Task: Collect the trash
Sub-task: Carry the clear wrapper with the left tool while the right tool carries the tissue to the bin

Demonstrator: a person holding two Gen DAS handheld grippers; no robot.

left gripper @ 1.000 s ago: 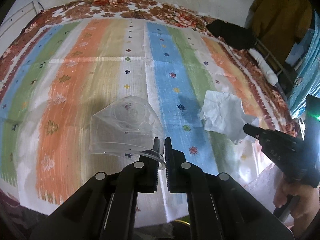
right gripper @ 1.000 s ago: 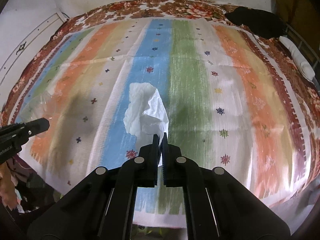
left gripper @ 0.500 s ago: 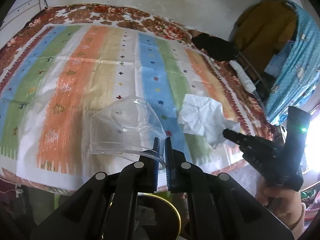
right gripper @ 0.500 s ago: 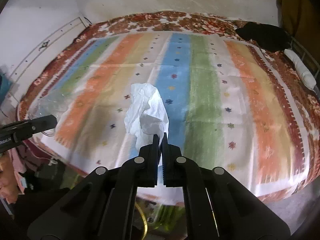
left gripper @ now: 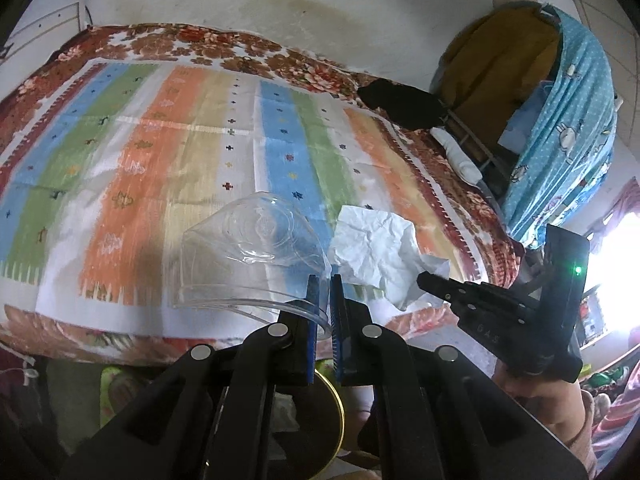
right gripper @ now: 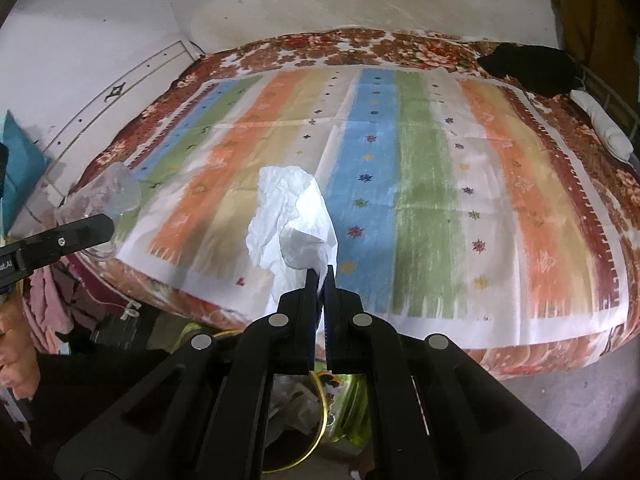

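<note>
My left gripper (left gripper: 325, 280) is shut on the rim of a clear plastic cup (left gripper: 252, 252), held in the air past the near edge of the bed. My right gripper (right gripper: 319, 274) is shut on a crumpled white tissue (right gripper: 290, 220), also lifted off the striped bedsheet (right gripper: 420, 184). In the left wrist view the right gripper (left gripper: 424, 279) and its tissue (left gripper: 380, 256) show at the right, with a hand under it. The left gripper (right gripper: 108, 226) and the cup (right gripper: 108, 196) appear at the left edge of the right wrist view. Below both grippers sits a bin with a gold rim (right gripper: 322, 412) and crumpled waste inside.
A bed with a floral blanket (left gripper: 224, 46) and striped sheet fills the middle. A black cloth (left gripper: 400, 104) and a white roll (left gripper: 456, 152) lie at its far right corner. A blue patterned curtain (left gripper: 572, 128) hangs at right. Clothes (right gripper: 48, 292) pile on the floor at left.
Both grippers pulled back from the bed and rose, carrying the cup and tissue with them. The bed edge, floor and gold-rimmed bin have come into view beneath them.
</note>
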